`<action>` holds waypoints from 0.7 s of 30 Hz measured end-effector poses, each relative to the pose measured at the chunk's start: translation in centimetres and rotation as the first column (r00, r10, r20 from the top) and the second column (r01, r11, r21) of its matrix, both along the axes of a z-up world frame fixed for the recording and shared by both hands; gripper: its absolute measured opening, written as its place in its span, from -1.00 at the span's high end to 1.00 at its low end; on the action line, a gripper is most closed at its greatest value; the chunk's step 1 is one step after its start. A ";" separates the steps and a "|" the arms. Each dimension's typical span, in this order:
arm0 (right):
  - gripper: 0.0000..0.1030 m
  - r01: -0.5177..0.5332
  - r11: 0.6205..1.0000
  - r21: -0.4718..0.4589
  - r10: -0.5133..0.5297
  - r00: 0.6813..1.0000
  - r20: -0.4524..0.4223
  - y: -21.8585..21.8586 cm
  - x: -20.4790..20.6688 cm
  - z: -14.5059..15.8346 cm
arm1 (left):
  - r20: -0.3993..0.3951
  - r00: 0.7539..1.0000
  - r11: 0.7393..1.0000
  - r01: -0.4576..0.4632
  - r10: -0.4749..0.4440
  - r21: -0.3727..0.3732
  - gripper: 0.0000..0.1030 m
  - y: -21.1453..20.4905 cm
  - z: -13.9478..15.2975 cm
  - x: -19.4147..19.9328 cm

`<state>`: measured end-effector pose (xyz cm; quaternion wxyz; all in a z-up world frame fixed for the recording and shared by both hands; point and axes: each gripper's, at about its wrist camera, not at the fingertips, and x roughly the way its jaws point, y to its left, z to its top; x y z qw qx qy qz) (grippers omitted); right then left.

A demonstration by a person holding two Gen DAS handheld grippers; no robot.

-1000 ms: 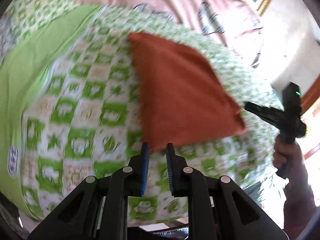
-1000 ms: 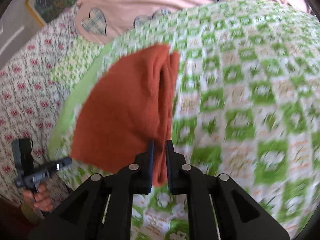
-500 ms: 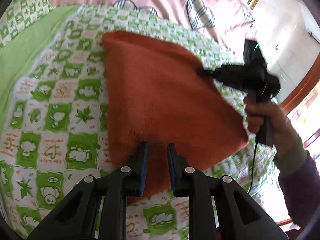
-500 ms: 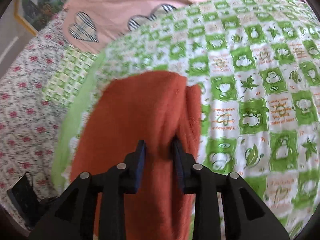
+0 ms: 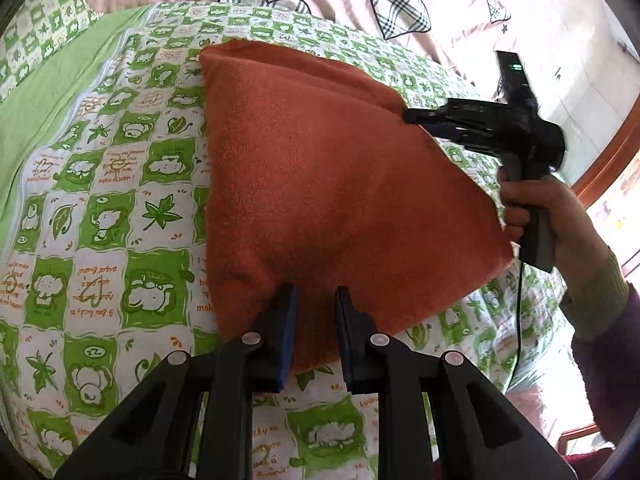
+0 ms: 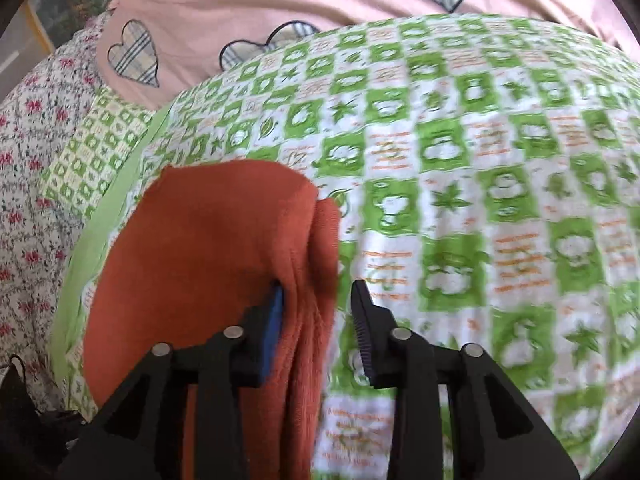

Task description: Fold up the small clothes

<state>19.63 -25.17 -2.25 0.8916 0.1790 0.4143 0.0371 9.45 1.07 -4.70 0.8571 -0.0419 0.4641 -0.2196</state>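
The orange cloth [image 5: 332,184] lies doubled over on the bed's green-checked quilt [image 5: 100,208], filling the centre of the left wrist view and the lower left of the right wrist view. Judging from how it lies, a fold has just been laid down and the step in hand is letting go of it.

The left tool [image 5: 316,328], at the bottom centre of its view, has its jaws a narrow way apart with the near edge of the cloth running between them; the pads look close to the fabric, but whether they pinch it I cannot tell. The right tool [image 6: 318,320], at the bottom centre of its own view, stands wider, with clear gaps showing. The folded edge of the cloth [image 6: 208,264] passes between its jaws and lies against the blue pad of the frame-left finger [image 6: 274,320]; the other finger is over bare quilt and touches nothing. In the left wrist view this same tool [image 5: 408,116] appears at the upper right, its tips at the far edge of the cloth.

The next move seems to call for drawing both tools back without dragging the layers, then regripping one side for a second fold.
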 end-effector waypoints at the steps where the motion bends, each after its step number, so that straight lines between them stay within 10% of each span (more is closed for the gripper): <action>1: 0.32 0.007 1.000 -0.013 -0.007 1.000 0.017 0.2 -0.7 0.8 | 0.006 1.000 1.000 -0.001 0.001 -0.005 0.59 0.1 0.5 -0.2; 8: 0.32 -0.195 0.978 0.068 0.189 0.978 0.094 5.5 -7.0 3.4 | 0.109 0.994 0.998 -0.015 0.020 -0.053 0.42 0.9 3.6 -0.5; 14: 0.36 -0.160 0.985 -0.063 0.160 0.987 -0.011 5.7 -9.0 -2.2 | -0.010 0.998 0.998 -0.069 0.069 0.009 0.59 1.8 -0.4 2.9; 21: 0.39 -0.135 0.990 -0.030 0.135 0.991 0.004 4.5 -9.3 -1.9 | 0.030 0.996 0.996 -0.085 0.084 0.030 0.60 2.0 0.0 1.4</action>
